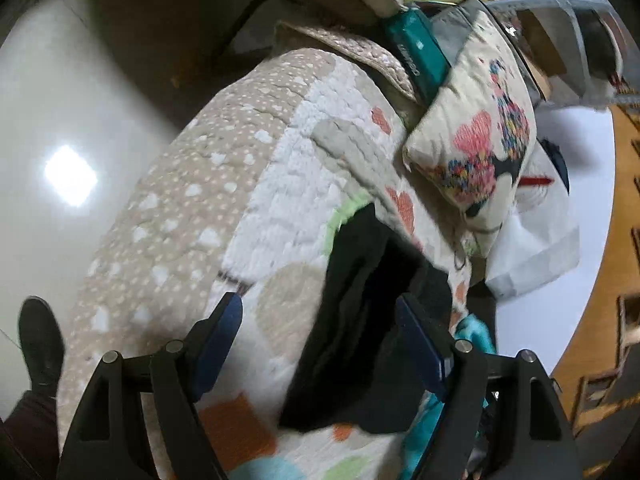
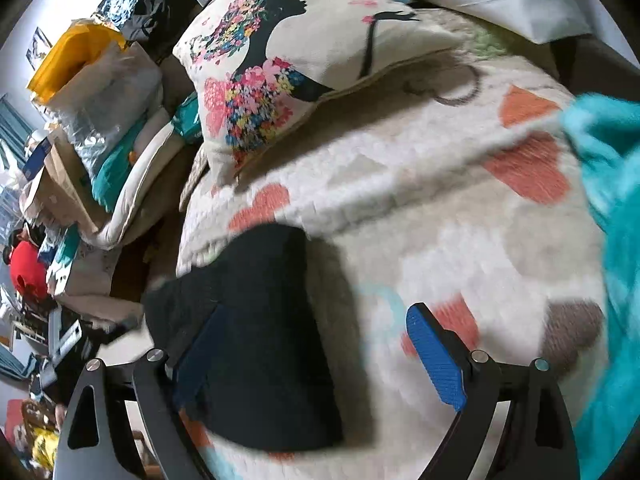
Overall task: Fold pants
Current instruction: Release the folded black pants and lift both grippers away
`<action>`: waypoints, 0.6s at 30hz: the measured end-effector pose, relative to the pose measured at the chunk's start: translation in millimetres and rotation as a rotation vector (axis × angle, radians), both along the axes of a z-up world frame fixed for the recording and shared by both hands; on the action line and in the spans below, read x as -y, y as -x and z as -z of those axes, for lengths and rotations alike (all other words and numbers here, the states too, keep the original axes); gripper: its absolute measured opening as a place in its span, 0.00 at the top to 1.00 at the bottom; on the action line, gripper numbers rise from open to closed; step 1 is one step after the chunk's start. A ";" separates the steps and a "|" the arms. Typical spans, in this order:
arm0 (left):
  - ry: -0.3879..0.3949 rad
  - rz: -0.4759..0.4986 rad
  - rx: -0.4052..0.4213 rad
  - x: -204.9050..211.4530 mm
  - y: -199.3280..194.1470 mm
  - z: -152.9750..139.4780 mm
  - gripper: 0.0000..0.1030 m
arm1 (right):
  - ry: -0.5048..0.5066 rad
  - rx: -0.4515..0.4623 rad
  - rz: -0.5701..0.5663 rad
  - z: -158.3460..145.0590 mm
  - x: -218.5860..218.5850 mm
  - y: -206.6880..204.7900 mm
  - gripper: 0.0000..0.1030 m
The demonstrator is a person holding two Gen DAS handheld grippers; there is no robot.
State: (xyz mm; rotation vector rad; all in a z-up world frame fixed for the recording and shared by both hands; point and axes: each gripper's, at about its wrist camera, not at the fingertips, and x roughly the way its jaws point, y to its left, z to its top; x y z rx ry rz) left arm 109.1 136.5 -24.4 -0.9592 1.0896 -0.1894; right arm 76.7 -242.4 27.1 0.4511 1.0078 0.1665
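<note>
The black pants (image 1: 360,328) lie bunched on the patterned quilt (image 1: 280,200) near the cushion (image 2: 304,68) — both the left gripper (image 1: 320,340) and right gripper (image 2: 316,360) spread wide, holding nothing.

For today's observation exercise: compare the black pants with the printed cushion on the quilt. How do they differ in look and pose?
1. The black pants are plain dark; the printed cushion is cream with a floral silhouette.
2. The pants lie flat and limp on the quilt; the cushion is plump and appears propped up at the back.
3. The pants are near both grippers' open jaws; the cushion is farther off.
Both are soft fabric.
</note>
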 end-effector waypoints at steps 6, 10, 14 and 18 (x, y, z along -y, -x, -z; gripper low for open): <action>-0.274 0.049 0.133 39.1 64.6 -27.7 0.24 | -0.008 0.008 -0.004 10.6 -0.1 81.6 0.09; -0.562 0.072 0.252 76.7 120.2 -51.4 0.24 | -0.011 0.037 -0.017 17.3 -9.6 122.0 0.08; -0.755 -0.018 0.377 103.2 178.6 -87.2 0.24 | 0.063 0.094 -0.061 13.1 -24.3 143.9 0.09; -0.905 -0.158 0.498 124.0 220.2 -122.0 0.08 | 0.159 0.190 -0.094 -7.8 -39.9 159.4 0.09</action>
